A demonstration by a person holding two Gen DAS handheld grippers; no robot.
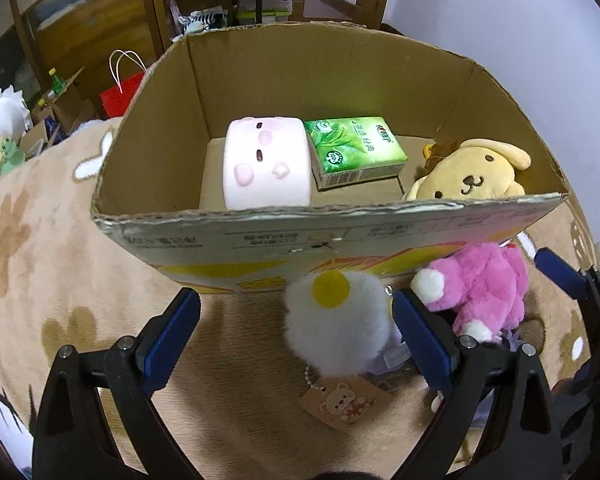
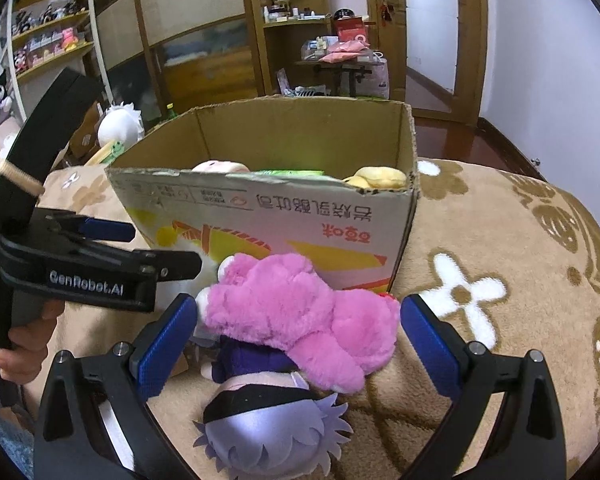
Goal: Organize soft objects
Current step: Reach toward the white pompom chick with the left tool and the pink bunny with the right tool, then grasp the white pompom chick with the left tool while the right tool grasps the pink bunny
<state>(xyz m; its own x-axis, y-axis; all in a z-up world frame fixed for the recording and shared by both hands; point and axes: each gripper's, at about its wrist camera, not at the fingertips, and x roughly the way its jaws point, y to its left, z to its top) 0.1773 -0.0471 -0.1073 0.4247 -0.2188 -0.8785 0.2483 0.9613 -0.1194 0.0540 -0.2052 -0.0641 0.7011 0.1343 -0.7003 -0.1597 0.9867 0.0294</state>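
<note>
An open cardboard box point(image 1: 260, 236) point(image 2: 300, 216) stands on a beige flowered blanket. Inside lie a pink-and-white cushion toy point(image 1: 266, 162), a green tissue pack point(image 1: 354, 150) and a yellow dog plush point(image 1: 470, 174). My left gripper point(image 1: 296, 328) is open around a white fluffy egg plush point(image 1: 336, 320) in front of the box. My right gripper point(image 2: 298, 336) is open around a pink plush point(image 2: 296, 312) point(image 1: 480, 284), which lies on a doll with silver hair point(image 2: 268, 432). The left gripper also shows in the right wrist view point(image 2: 112, 240).
The blanket point(image 2: 500, 280) extends right of the box. A paper tag with a bear point(image 1: 340, 404) lies below the egg plush. A red bag point(image 1: 120, 96), boxes and a white plush point(image 1: 2, 120) sit to the left. Shelves and a wooden cabinet point(image 2: 204, 40) stand behind.
</note>
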